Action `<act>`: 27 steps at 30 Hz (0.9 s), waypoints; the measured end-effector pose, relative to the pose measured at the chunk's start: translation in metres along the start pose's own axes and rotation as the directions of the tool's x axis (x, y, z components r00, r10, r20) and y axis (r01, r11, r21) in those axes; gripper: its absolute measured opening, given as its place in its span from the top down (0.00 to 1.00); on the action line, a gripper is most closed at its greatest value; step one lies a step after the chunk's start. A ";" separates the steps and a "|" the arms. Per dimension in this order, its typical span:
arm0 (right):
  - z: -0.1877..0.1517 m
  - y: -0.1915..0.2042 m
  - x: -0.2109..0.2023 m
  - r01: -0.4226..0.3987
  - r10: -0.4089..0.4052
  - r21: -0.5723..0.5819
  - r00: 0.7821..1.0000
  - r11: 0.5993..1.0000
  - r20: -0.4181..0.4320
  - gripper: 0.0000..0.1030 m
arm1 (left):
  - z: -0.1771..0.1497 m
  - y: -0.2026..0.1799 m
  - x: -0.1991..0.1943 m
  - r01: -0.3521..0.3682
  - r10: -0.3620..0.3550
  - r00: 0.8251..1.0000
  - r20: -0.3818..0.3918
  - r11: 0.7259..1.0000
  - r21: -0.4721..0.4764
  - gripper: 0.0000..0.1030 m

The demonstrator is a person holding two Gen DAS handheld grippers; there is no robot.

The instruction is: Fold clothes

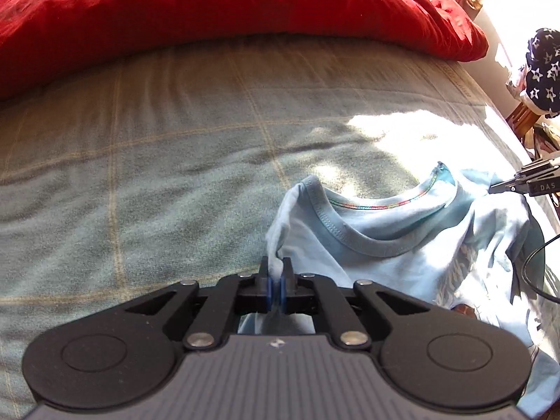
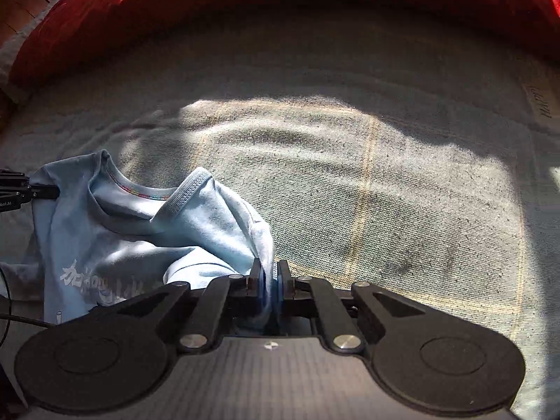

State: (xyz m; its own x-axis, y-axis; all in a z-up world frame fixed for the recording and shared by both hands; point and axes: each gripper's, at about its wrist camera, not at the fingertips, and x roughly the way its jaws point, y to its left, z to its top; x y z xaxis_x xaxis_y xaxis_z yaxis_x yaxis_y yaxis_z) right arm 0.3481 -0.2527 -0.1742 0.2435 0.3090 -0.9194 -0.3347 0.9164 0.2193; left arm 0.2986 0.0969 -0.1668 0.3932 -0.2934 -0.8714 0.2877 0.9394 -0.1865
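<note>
T-shirt (image 1: 402, 262), light blue, lies crumpled on a green checked blanket (image 1: 140, 175), neckline facing a red pillow (image 1: 210, 7). Left gripper (image 1: 276, 280) is clamped on one shoulder fold; right gripper (image 2: 269, 283) is clamped on the opposite shoulder fold.

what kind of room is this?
Most likely a bedroom: the light blue T-shirt lies on a checked bedspread, with a red pillow or duvet behind it. Sunlight falls across the cloth.
</note>
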 end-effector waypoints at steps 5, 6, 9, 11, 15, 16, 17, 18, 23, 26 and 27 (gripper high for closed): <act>0.000 -0.010 -0.004 0.149 -0.149 0.008 0.988 0.989 0.039 0.92 | 0.027 -0.013 0.014 -0.027 0.027 0.999 0.038 1.000 0.007 0.98; 0.000 -0.012 -0.003 0.181 -0.181 0.014 0.982 0.983 0.047 0.92 | 0.029 -0.016 0.019 -0.040 0.039 0.999 0.033 0.999 0.007 0.97; -0.002 -0.017 0.003 0.215 -0.217 0.056 0.976 0.975 0.032 0.90 | 0.026 -0.022 0.027 -0.071 0.071 0.997 0.008 0.997 -0.012 0.95; -0.009 -0.017 -0.007 0.213 -0.217 0.071 0.975 0.974 0.053 0.86 | 0.021 -0.023 0.025 -0.072 0.072 0.997 0.010 0.997 -0.024 0.95; -0.023 -0.016 -0.027 0.207 -0.217 0.102 0.972 0.973 0.094 0.79 | 0.003 -0.031 0.005 -0.098 0.098 0.995 0.020 0.995 -0.025 0.86; -0.027 -0.016 -0.032 0.206 -0.217 0.109 0.971 0.972 0.105 0.77 | -0.002 -0.035 -0.002 -0.105 0.105 0.994 0.024 0.994 -0.017 0.85; -0.030 -0.016 -0.037 0.204 -0.217 0.117 0.969 0.972 0.115 0.74 | -0.007 -0.040 -0.008 -0.112 0.112 0.993 0.029 0.994 -0.008 0.82; -0.035 -0.015 -0.042 0.202 -0.217 0.126 0.968 0.971 0.123 0.72 | -0.013 -0.047 -0.014 -0.120 0.120 0.992 0.036 0.993 -0.004 0.79; -0.075 -0.017 -0.066 0.213 -0.238 0.202 0.965 0.956 0.108 0.57 | -0.043 -0.069 -0.036 -0.113 0.114 0.993 0.021 0.993 -0.024 0.70; -0.104 -0.022 -0.070 0.148 -0.179 0.288 0.980 0.946 0.085 0.52 | -0.061 -0.081 -0.039 -0.086 0.085 0.996 -0.010 0.994 -0.061 0.69; -0.110 -0.023 -0.067 0.143 -0.172 0.300 0.983 0.943 0.070 0.52 | -0.066 -0.085 -0.038 -0.080 0.079 0.997 -0.021 0.994 -0.071 0.69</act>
State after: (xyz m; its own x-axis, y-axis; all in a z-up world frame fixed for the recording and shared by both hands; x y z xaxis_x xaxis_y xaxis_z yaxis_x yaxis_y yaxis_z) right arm 0.2390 -0.3228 -0.1534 0.3607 0.1641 -0.9181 -0.0072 0.9849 0.1732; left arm 0.2019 0.0403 -0.1482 0.3961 -0.2145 -0.8928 0.1927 0.9701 -0.1475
